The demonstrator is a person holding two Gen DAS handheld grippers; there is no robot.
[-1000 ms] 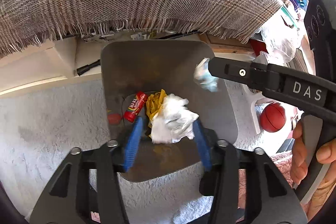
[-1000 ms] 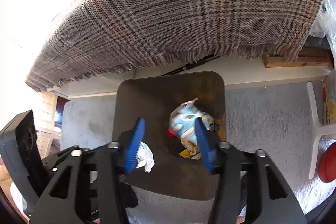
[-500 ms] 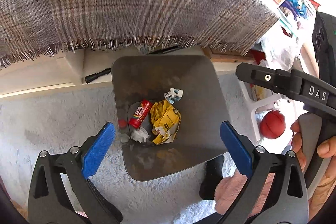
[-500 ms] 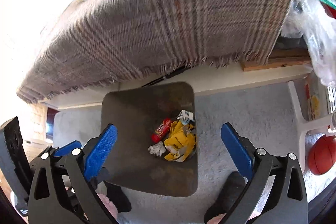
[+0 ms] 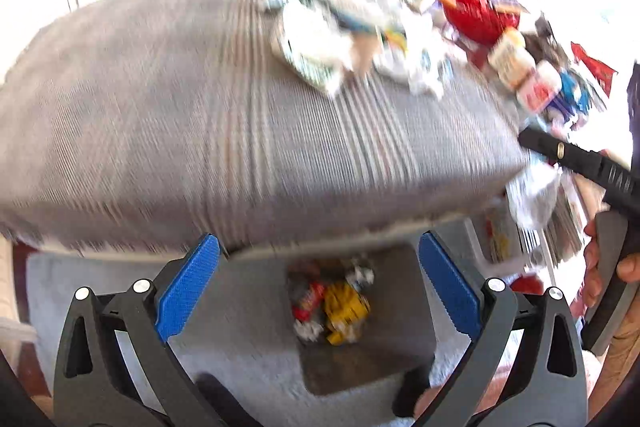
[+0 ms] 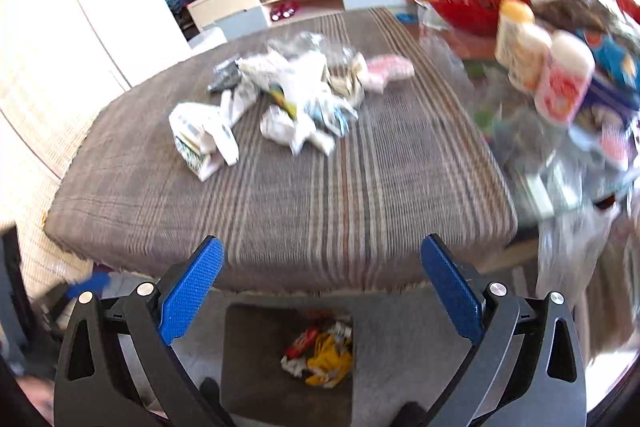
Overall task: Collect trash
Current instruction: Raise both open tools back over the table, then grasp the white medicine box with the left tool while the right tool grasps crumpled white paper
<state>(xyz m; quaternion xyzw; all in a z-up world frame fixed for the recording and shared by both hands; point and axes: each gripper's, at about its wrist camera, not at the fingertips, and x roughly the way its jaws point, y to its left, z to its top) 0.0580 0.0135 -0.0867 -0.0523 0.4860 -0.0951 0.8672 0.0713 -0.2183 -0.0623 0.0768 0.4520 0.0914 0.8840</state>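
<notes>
a: what's different from a second ago?

b: the whole view. both cameras looked down into the bin (image 6: 248, 355) then; now they tilt up and take in the counter (image 6: 320, 195) under its plaid cloth, blurred with motion. the bin sits on the carpet just below the counter's near edge.

a: and the tongs?

b: a second ago each pair was pinched on a scrap over the bin. now the left tongs (image 5: 320, 287) gape wide with nothing between the blue pads, and the right tongs (image 6: 324, 287) are the same, spread and empty.

a: so both scraps are in?

b: it looks so. the bin holds a small heap: a yellow wrapper (image 6: 326, 357), a red wrapper (image 6: 302, 341) and bits of white paper.

a: what's left?

b: plenty. a pile of crumpled paper and wrappers (image 6: 288, 99) still lies mid-counter, well apart from the near edge. i judge one round is done and the next reach is for that pile. the bottles (image 6: 540, 63) at the right edge look like goods, not trash.
</notes>
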